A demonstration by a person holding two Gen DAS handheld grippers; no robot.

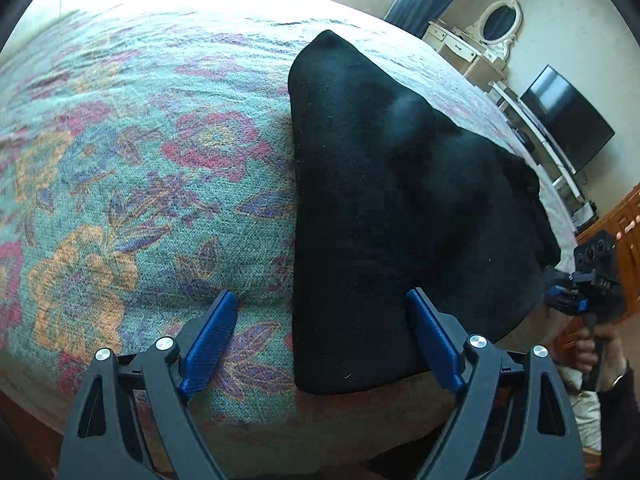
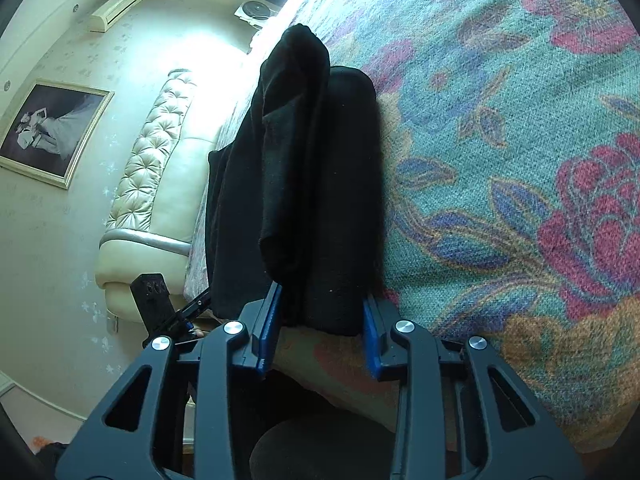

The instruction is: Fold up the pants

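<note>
Black pants (image 1: pixel 392 200) lie folded lengthwise on a floral bedspread (image 1: pixel 140 184), running away from me. My left gripper (image 1: pixel 321 295) stands open over their near left corner, with one blue finger (image 1: pixel 212 336) above the bedspread and the other above the cloth. In the right wrist view the pants (image 2: pixel 320 184) fill the gap of my right gripper (image 2: pixel 323 292). Its blue pads (image 2: pixel 270 320) press on the near edge of the bunched cloth from both sides. The right gripper (image 1: pixel 588 280) also shows at the pants' right edge in the left wrist view, held by a hand.
The bed's near edge drops off just below both grippers. A padded cream headboard (image 2: pixel 148 184) and a framed picture (image 2: pixel 52 132) are at the left. A television (image 1: pixel 568 116) and a white mirrored dresser (image 1: pixel 476 44) stand beyond the bed's right side.
</note>
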